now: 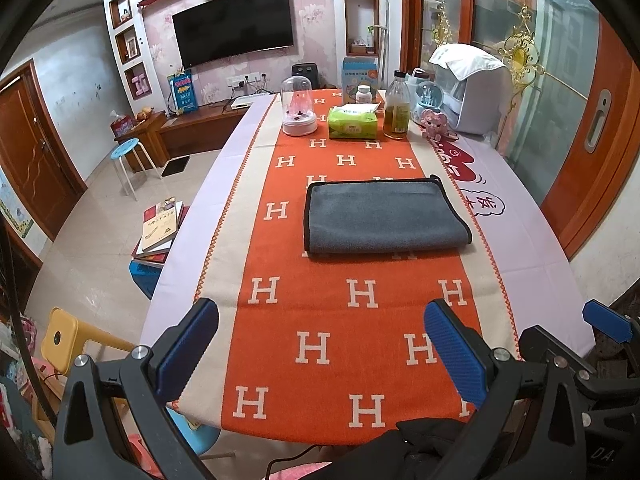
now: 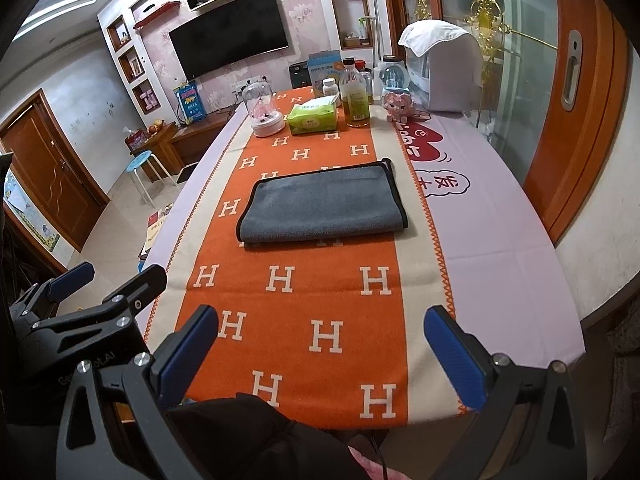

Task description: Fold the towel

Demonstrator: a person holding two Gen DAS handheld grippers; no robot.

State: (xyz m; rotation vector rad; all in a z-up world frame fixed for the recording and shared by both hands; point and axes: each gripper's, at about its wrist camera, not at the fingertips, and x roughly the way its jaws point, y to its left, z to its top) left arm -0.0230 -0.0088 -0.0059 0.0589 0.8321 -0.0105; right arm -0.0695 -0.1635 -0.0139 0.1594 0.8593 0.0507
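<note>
A grey towel with black trim lies folded flat on the orange H-patterned runner in the middle of the table. It also shows in the right wrist view. My left gripper is open and empty, held above the near table edge, well short of the towel. My right gripper is open and empty, also near the front edge. The right gripper shows at the right of the left wrist view, and the left gripper at the left of the right wrist view.
At the table's far end stand a glass dome, a green tissue pack, an oil bottle, a pink plush toy and a white appliance. Books and a blue stool stand left of the table.
</note>
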